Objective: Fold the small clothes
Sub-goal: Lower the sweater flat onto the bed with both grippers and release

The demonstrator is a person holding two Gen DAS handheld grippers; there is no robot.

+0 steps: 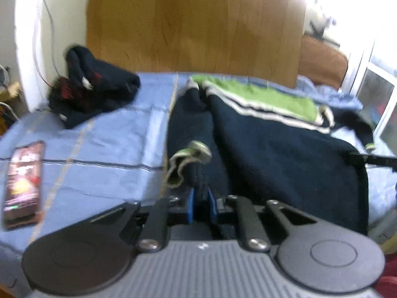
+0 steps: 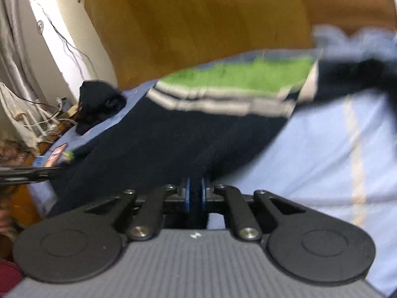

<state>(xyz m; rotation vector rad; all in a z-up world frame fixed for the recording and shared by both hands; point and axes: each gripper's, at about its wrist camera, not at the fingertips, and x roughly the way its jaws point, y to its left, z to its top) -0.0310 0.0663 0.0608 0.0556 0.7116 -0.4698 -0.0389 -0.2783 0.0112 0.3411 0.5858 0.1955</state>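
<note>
A blue bed sheet (image 1: pixel 104 134) fills the middle of both views, with a wooden headboard (image 1: pixel 193 22) across the top of the frame. No container shows in either view; everything lies straight on the sheet.

The navy sweater (image 1: pixel 285 154) with a green and white striped chest band covers the centre and right of the left wrist view. Its long axis runs from the lower centre of the frame up toward the headboard, hem near the camera and the green band at the far end. One sleeve is folded over the body at the left of centre, its green-edged cuff (image 1: pixel 188 159) curled upward; the other sleeve trails to the right edge.

A second dark garment (image 1: pixel 94 92) sits bunched in the upper left, well apart from the sweater. A phone (image 1: pixel 23 183) lies at the left edge.

The left gripper (image 1: pixel 201 198) has its blue pads pinching navy fabric at the sweater's near edge. The right gripper (image 2: pixel 195 193) likewise has its pads pressed onto navy cloth at the bottom centre of its view.
</note>
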